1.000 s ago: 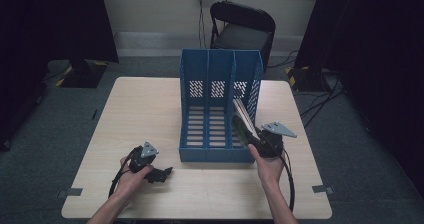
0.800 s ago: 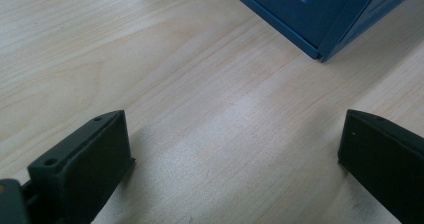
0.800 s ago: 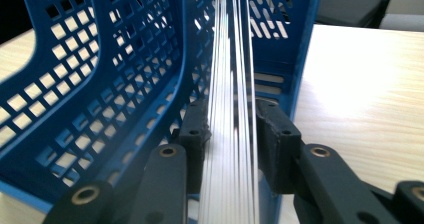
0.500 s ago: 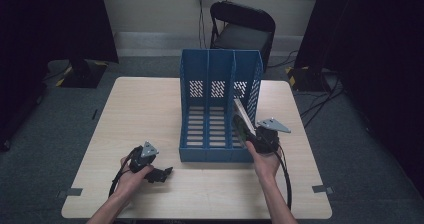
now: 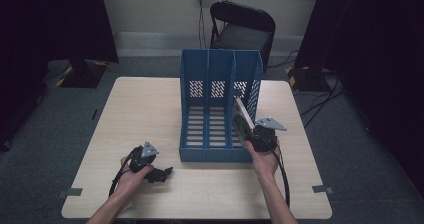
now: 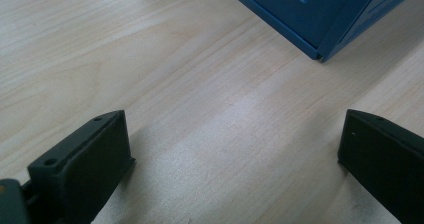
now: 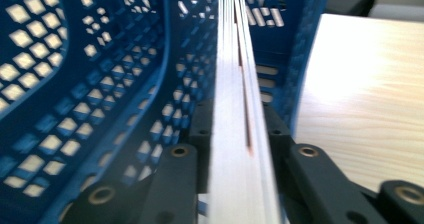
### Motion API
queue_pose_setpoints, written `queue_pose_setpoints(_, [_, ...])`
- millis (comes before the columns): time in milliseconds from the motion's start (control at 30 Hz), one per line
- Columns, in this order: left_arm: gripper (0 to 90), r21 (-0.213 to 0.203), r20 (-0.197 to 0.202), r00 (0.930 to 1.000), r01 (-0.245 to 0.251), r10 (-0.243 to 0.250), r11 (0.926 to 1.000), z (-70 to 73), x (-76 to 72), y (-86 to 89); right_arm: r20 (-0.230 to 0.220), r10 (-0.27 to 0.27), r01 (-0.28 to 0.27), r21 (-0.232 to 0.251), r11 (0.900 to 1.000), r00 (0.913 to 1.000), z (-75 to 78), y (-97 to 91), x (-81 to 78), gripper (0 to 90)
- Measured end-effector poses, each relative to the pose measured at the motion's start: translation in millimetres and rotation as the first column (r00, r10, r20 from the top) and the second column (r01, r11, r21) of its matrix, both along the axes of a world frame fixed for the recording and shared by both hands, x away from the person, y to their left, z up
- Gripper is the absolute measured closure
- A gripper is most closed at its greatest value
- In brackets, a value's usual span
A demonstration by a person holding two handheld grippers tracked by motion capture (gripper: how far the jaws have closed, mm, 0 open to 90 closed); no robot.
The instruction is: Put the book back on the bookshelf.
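A blue three-slot file rack (image 5: 220,74) stands in the middle of the wooden table (image 5: 140,114), open side up. A thin white book (image 5: 241,118) leans tilted in its right slot. My right gripper (image 5: 248,134) grips the book's near edge; its jaws have just been closing, and the pads now press both sides of the book (image 7: 237,109) with the rack's perforated walls (image 7: 75,84) around it. My left gripper (image 5: 165,173) rests on the table near the front left of the rack, open, with bare wood between its jaws (image 6: 235,159) and the rack's corner (image 6: 320,19) ahead.
A black folding chair (image 5: 242,31) stands behind the table's far edge. Cables run across the grey floor at the right (image 5: 320,104). Dark curtains hang on both sides. Bare tabletop lies left of the rack and along the front edge.
My right gripper has shifted slightly left, closer to the rack, with the book in it. The left hand and its gripper have stayed put.
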State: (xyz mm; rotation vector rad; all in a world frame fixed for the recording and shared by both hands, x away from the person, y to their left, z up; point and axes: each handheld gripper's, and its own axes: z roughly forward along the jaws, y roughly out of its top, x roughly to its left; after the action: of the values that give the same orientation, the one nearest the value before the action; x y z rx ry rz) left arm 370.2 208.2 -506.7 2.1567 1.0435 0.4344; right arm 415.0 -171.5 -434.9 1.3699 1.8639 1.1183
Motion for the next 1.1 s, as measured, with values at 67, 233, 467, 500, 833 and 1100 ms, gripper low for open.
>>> queue_pose_setpoints(67, [0.0,0.000,0.000,1.0000,0.000,0.000,1.0000,0.0,0.0,0.0,0.001,-0.001,0.001,0.001,1.0000,1.0000,0.0,0.1,0.3,76.3])
queue_pose_setpoints(233, [0.0,0.000,0.000,1.0000,0.001,-0.001,1.0000,0.0,0.1,-0.1,0.013,-0.027,0.027,0.005,0.9996,0.9996,-0.9,1.5,-0.2,76.6])
queue_pose_setpoints(467, [0.0,0.002,-0.001,1.0000,0.003,-0.003,1.0000,0.1,0.3,-0.2,0.024,-0.053,0.053,0.013,0.9985,0.9983,-0.4,3.4,-1.2,76.7])
queue_pose_setpoints(500, [0.0,0.002,-0.001,1.0000,0.003,-0.003,1.0000,0.1,0.3,-0.2,0.024,-0.053,0.053,0.013,0.9985,0.9983,-0.4,3.4,-1.2,76.7])
queue_pose_setpoints(833, [0.0,0.002,0.000,1.0000,0.003,-0.003,1.0000,0.1,0.4,-0.3,0.037,-0.131,0.130,0.034,0.9909,0.9907,1.5,4.9,-1.5,76.8])
queue_pose_setpoints(1100, [0.0,0.002,0.000,1.0000,0.003,-0.003,1.0000,0.1,0.5,-0.3,0.058,-0.178,0.177,0.031,0.9838,0.9823,9.9,8.1,-0.8,76.8])
